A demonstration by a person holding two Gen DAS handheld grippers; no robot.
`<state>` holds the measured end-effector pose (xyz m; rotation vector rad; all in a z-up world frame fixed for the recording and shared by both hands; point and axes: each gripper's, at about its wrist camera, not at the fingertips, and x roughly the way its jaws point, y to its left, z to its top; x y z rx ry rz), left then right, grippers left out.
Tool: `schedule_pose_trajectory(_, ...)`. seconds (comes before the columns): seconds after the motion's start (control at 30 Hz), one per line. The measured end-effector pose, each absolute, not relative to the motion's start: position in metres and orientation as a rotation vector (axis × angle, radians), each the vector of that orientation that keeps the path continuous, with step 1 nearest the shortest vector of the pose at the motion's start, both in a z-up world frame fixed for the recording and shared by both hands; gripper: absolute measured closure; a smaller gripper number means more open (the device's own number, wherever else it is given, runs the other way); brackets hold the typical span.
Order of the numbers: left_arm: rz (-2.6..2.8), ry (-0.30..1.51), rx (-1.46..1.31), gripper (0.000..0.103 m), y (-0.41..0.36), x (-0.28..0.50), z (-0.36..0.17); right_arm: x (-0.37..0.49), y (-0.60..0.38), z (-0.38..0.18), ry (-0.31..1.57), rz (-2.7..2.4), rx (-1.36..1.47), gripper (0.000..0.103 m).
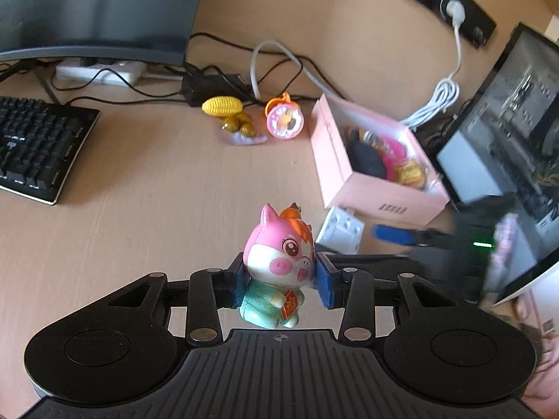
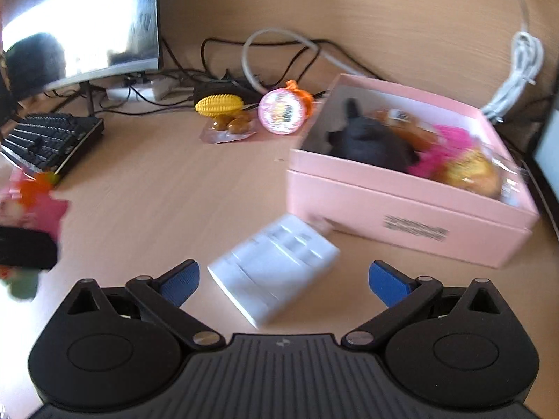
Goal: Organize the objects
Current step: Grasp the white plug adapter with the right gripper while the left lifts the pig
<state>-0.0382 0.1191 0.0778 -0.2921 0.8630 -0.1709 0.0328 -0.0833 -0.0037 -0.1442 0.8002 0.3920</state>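
My left gripper is shut on a pink pig figurine with orange hair and a green outfit, its blue pads pressing the head from both sides, lifted off the wooden desk. The same figurine shows as a blur at the left edge of the right wrist view. My right gripper is open, and a small white box lies on the desk between and just ahead of its fingers, untouched. Behind it stands an open pink box holding a black plush, a pink fluffy thing and a yellow wrapped item.
At the back of the desk lie a yellow corn toy, a packet of brown balls and a round pink toy. A black keyboard, a monitor, cables and a second screen ring the area.
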Motion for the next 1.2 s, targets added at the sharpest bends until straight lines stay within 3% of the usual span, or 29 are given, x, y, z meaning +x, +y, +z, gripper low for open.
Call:
schedule_pose_trajectory(0.07, -0.181, 0.858, -0.287, 0.059, 0.122, -0.041, 0.08, 0.04, -0.067, -0.007, 0.82, 0.377, -0.179, 0.019)
schedule_pose_trajectory(0.17, -0.186, 0.865, -0.268, 0.059, 0.123, -0.044, 0.077, 0.04, -0.06, -0.009, 0.834, 0.368, -0.213, 0.028)
schedule_pose_trajectory(0.27, -0.187, 0.89, -0.284, 0.059, 0.127, -0.041, 0.065, 0.026, -0.074, -0.006, 0.848, 0.398, -0.224, 0.05)
schedule_pose_trajectory(0.33, -0.194, 0.906, -0.297, 0.059, 0.126, -0.039, 0.057, 0.014, -0.089, -0.004, 0.849, 0.4, -0.246, 0.055)
schedule_pose_trajectory(0.53, -0.253, 0.956, -0.301, 0.059, 0.108, -0.03, 0.039, -0.022, -0.14, -0.001, 0.88, 0.4, -0.303, 0.055)
schedule_pose_trajectory(0.77, -0.293, 0.974, -0.247, 0.059, 0.086, -0.033, 0.04, -0.022, -0.142, 0.002, 0.84, 0.397, -0.297, 0.047)
schedule_pose_trajectory(0.87, -0.285, 0.988, -0.235, 0.059, 0.082, -0.034, 0.04, -0.007, -0.133, -0.002, 0.88, 0.387, -0.266, 0.055)
schedule_pose_trajectory(1.07, -0.322, 1.072, -0.214, 0.06, 0.069, -0.037, 0.023, -0.031, -0.149, 0.016, 0.881, 0.435, -0.261, 0.056)
schedule_pose_trajectory(1.2, -0.396, 1.033, -0.202, 0.06, 0.054, -0.029, 0.033, -0.048, -0.18, 0.041, 0.858, 0.399, -0.223, 0.056)
